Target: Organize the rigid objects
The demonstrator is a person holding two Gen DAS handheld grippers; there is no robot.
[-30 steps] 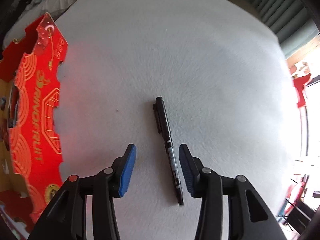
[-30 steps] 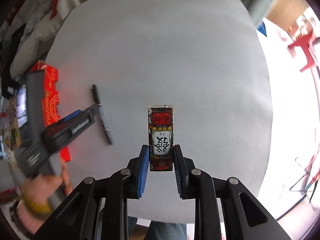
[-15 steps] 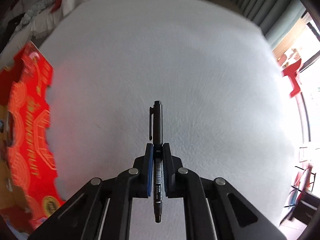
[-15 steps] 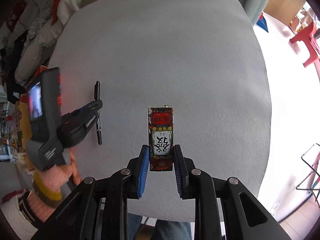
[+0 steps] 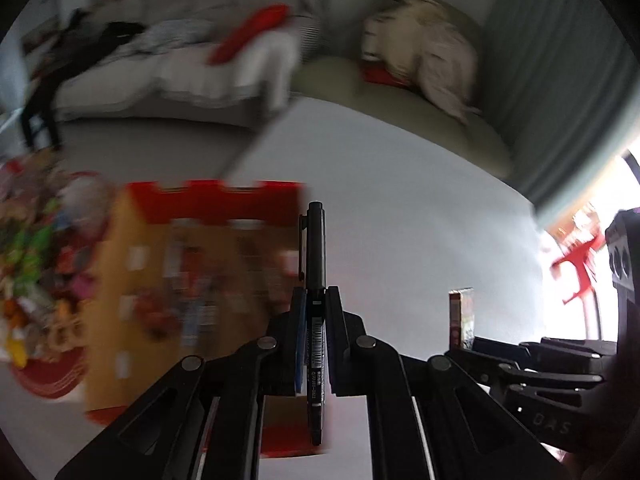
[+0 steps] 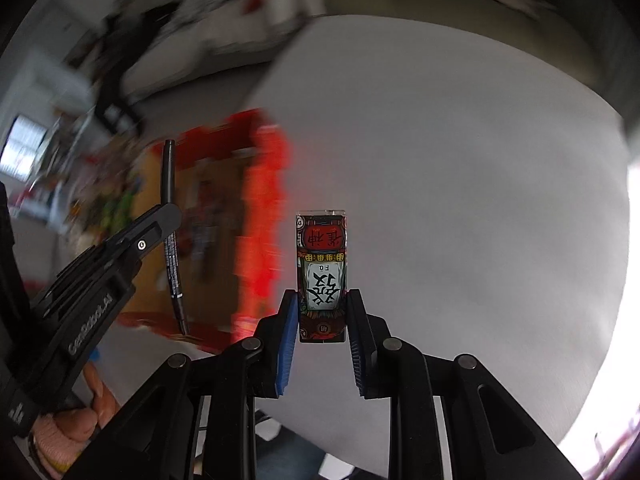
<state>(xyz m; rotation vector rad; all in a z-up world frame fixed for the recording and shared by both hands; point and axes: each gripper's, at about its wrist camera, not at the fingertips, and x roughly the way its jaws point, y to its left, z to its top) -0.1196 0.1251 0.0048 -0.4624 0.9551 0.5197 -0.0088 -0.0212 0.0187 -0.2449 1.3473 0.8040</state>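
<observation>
My left gripper (image 5: 316,300) is shut on a black marker pen (image 5: 315,252), held in the air and pointing toward the red cardboard box (image 5: 192,264). The pen (image 6: 170,216) and left gripper (image 6: 168,220) also show in the right wrist view, over the box (image 6: 264,208). My right gripper (image 6: 322,308) is shut on a small printed card box (image 6: 321,276) with Chinese characters, held above the white table (image 6: 460,220). The card box (image 5: 462,316) also shows at the right of the left wrist view.
The red box stands at the table's left edge, its brown inside full of blurred items. A pile of colourful items (image 5: 32,272) lies left of it. A sofa with clothes (image 5: 168,56) and a cushion (image 5: 424,44) lie beyond the table.
My left gripper closed on the pen, lifted it off the table and swung it left toward the red box. My right gripper, still holding the card box, has also lifted and tilted up.
</observation>
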